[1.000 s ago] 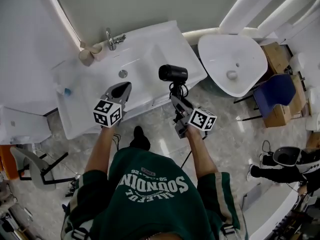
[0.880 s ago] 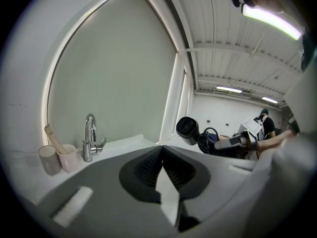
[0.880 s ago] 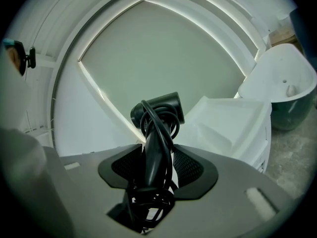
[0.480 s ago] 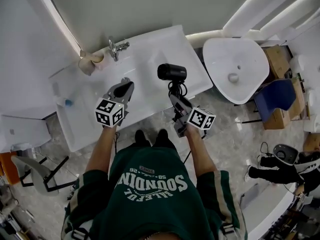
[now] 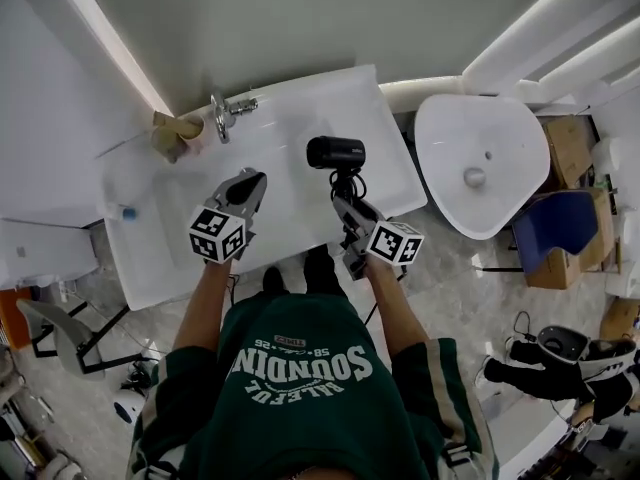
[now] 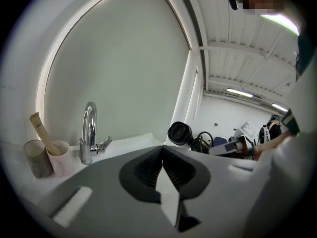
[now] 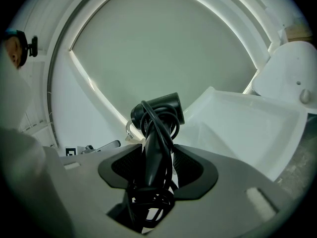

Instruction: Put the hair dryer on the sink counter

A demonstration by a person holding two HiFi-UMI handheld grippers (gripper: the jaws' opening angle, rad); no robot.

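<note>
White rectangular sink counter (image 5: 380,133) w/ sunken basin (image 5: 190,203) sits far-centre. R gripper (image 5: 343,204) is at the counter's near-right part, jaws clamped tight on the handle of the black hair dryer (image 5: 335,153), w/ black cord (image 7: 163,128) wound round the handle. Dryer is upright, barrel on top, over the counter's right part; can't tell if it touches. L gripper (image 5: 252,180) is over the basin, left of the dryer, jaws closed tip to tip, nothing held. Chrome tap (image 5: 222,106) is at the far edge, beige cups (image 5: 178,128) just left of it.
</note>
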